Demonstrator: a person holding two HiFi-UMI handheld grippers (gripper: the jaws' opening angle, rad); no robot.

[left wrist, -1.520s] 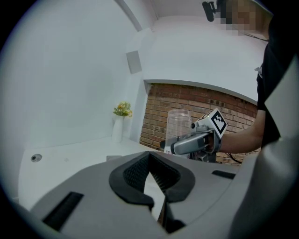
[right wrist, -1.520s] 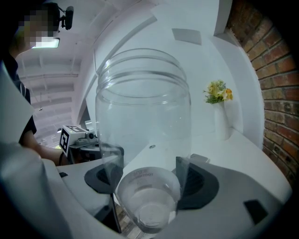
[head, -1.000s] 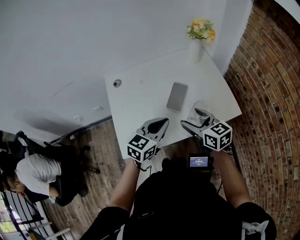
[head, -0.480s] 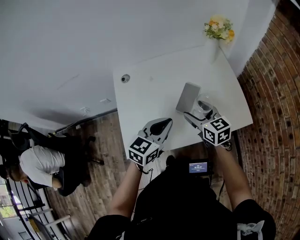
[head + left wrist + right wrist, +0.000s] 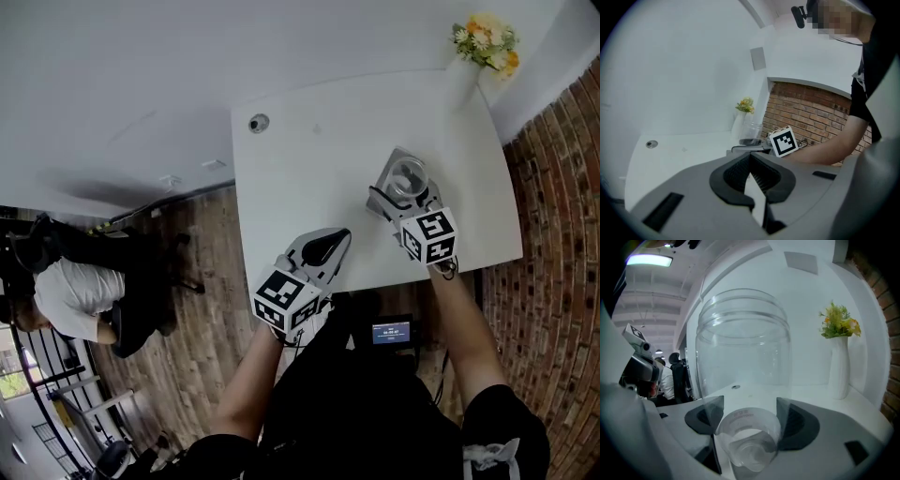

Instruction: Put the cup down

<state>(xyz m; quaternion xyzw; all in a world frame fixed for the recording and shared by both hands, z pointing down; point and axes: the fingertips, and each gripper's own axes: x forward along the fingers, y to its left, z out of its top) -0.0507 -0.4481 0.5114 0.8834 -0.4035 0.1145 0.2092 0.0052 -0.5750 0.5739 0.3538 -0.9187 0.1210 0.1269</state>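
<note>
A clear plastic cup (image 5: 409,178) sits upright between my right gripper's (image 5: 398,192) jaws, over a grey flat pad (image 5: 395,160) on the white table (image 5: 300,178). In the right gripper view the cup (image 5: 743,366) fills the middle and the right gripper (image 5: 746,420) pads press its lower sides. Whether the base touches the pad I cannot tell. My left gripper (image 5: 336,239) is shut and empty at the table's near edge. The left gripper view shows the left gripper (image 5: 751,176) with its tips together, and the cup (image 5: 751,133) beyond it.
A white vase with yellow flowers (image 5: 485,42) stands at the table's far right corner, and that vase (image 5: 839,366) is right of the cup in the right gripper view. A round grommet (image 5: 259,123) is at the far left. Brick wall on the right; a seated person at far left.
My right gripper has carried the cup farther onto the table, from beside the grey pad to over it, and lower. The left gripper has shifted a little forward along the near edge.
</note>
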